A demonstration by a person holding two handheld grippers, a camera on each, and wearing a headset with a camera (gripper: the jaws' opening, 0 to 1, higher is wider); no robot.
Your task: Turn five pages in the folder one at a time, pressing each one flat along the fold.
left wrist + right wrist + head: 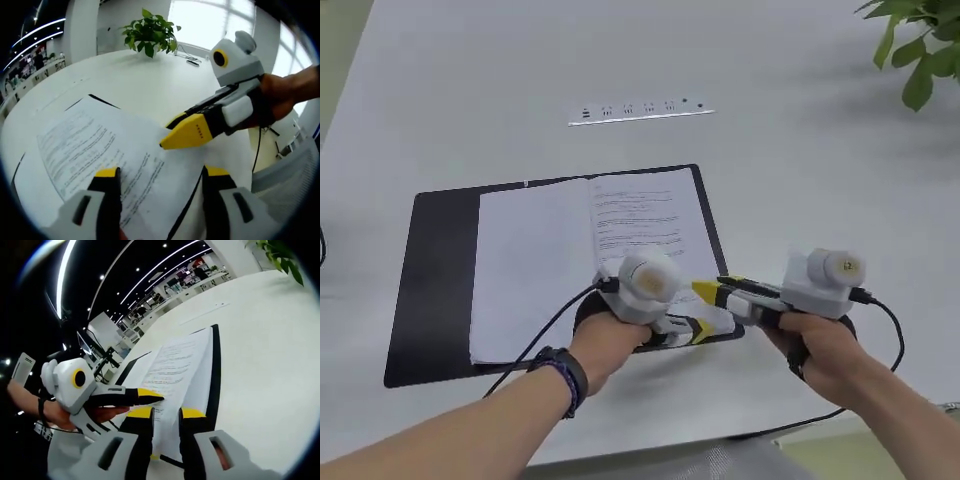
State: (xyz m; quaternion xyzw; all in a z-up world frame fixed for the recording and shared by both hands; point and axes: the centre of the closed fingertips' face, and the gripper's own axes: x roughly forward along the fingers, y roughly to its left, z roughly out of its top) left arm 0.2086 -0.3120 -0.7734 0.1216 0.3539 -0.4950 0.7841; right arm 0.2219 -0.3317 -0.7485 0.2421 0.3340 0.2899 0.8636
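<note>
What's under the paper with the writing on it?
The black folder lies under the printed page; its cover peeks out along the right edge and far left. Whether more pages sit beneath is hidden.

Bright, even daylight; soft shadows; fisheye-warped edges.

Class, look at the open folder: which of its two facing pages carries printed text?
The right-hand page, covered in lines of text; the left-hand page is plain white.
</note>
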